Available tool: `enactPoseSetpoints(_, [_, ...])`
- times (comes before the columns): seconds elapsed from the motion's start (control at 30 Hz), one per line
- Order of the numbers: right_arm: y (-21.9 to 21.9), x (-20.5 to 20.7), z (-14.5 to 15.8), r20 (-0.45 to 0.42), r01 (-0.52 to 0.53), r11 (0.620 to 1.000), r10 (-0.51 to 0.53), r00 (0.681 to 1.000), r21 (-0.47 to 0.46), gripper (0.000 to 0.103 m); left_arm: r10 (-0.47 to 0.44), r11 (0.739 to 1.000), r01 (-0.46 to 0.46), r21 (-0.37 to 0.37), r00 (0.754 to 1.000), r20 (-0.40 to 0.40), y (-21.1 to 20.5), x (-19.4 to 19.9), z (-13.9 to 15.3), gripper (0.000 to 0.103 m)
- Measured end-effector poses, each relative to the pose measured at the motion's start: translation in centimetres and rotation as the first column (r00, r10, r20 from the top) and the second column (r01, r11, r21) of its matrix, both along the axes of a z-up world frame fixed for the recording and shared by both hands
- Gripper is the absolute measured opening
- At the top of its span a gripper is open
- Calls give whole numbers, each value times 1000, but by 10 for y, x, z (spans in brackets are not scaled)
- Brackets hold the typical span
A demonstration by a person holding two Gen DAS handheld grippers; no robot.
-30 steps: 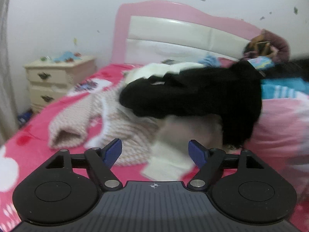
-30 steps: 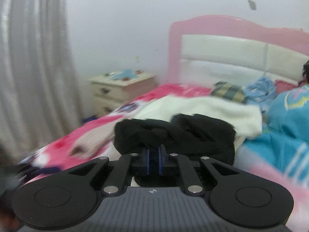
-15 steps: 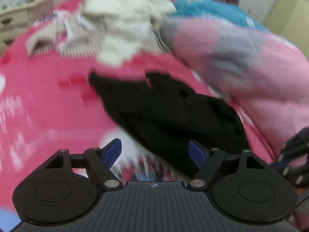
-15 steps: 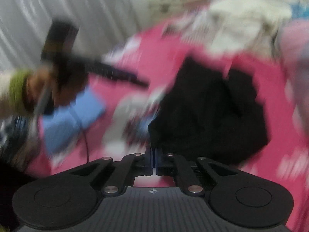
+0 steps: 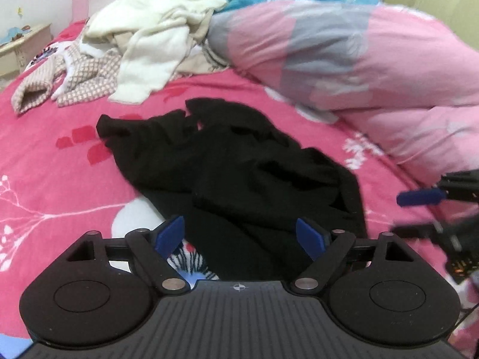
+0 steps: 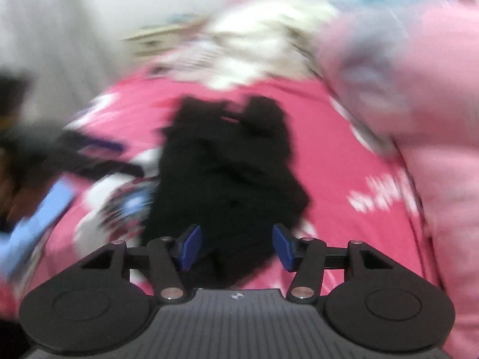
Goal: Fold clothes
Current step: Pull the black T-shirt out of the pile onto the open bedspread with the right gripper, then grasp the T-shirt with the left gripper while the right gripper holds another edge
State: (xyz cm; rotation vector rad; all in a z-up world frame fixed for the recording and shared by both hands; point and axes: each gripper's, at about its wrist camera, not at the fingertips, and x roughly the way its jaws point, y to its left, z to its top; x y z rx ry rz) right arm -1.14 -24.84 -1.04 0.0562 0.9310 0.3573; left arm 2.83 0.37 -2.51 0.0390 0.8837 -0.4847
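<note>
Black garment (image 5: 239, 167) lies crumpled on pink bed (image 5: 54, 155), just dropped. My right hand-held gripper (image 6: 236, 246) jaws just opening, cloth below, not pinched. Left hand-held gripper (image 5: 239, 236) wide, empty. Spreading step, I judge. Next: find edges, pull flat.

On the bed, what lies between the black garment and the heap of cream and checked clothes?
Only bare pink bedsheet, seen in the left wrist view: the black garment lies apart from the cream garment and checked garment.
</note>
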Motion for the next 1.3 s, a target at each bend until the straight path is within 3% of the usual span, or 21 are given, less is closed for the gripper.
enactPoseSetpoints(0.13, [-19, 42, -20, -66, 104, 988, -97, 993, 113, 56, -16, 998, 16, 54, 1000, 6, -10, -2, -16, 82])
enactPoseSetpoints(0.23, [-18, 58, -36, -79, 85, 988, -75, 994, 132, 55, -20, 994, 21, 103, 1000, -5, -16, -2, -29, 80])
enactPoseSetpoints(0.27, [-17, 61, -41, -88, 68, 988, -56, 995, 138, 48, -19, 994, 21, 109, 1000, -14, -16, -2, -33, 79])
enactPoseSetpoints(0.3, [-16, 59, -43, -84, 53, 989, -42, 996, 137, 30, -17, 994, 20, 110, 1000, -22, -17, -2, -35, 77])
enactPoseSetpoints(0.37, [-13, 51, -47, -68, 27, 991, -18, 998, 129, 8, -11, 994, 15, 107, 999, -32, -18, -1, -39, 71])
enactPoseSetpoints(0.4, [-13, 44, -45, -45, 12, 992, -7, 999, 126, 6, -8, 994, 11, 107, 999, -31, -18, -1, -39, 67])
enactPoseSetpoints(0.53, [-15, -3, -14, 91, -147, 977, 134, 987, 154, 5, 8, 995, -8, 104, 1000, -1, -16, -1, -33, 66])
enactPoseSetpoints(0.67, [-11, -58, 3, 144, -367, 918, 347, 927, 152, 5, 14, 995, -18, 97, 999, 44, -8, -4, -21, 70])
enactPoseSetpoints(0.8, [1, -106, -7, 83, -547, 835, 542, 836, 62, 4, 2, 991, -12, 135, 997, 76, 2, -11, -14, 71])
enactPoseSetpoints(0.9, [12, -137, -22, 12, -648, 757, 651, 759, -82, 4, 15, 991, -24, 128, 998, 65, 13, -15, -10, 71])
enactPoseSetpoints(1.07, [16, -153, -43, -118, -726, 652, 721, 683, -220, 5, 67, 994, -73, 85, 996, 63, 23, -5, 2, 75])
enactPoseSetpoints(1.13, [17, -148, -43, -120, -725, 647, 721, 683, -238, 5, 76, 995, -79, 63, 996, 48, 20, 7, 5, 78])
enactPoseSetpoints(1.3, [17, -134, -38, -108, -691, 700, 684, 721, -183, 6, 70, 996, -71, 55, 997, 24, 1, 39, 1, 80])
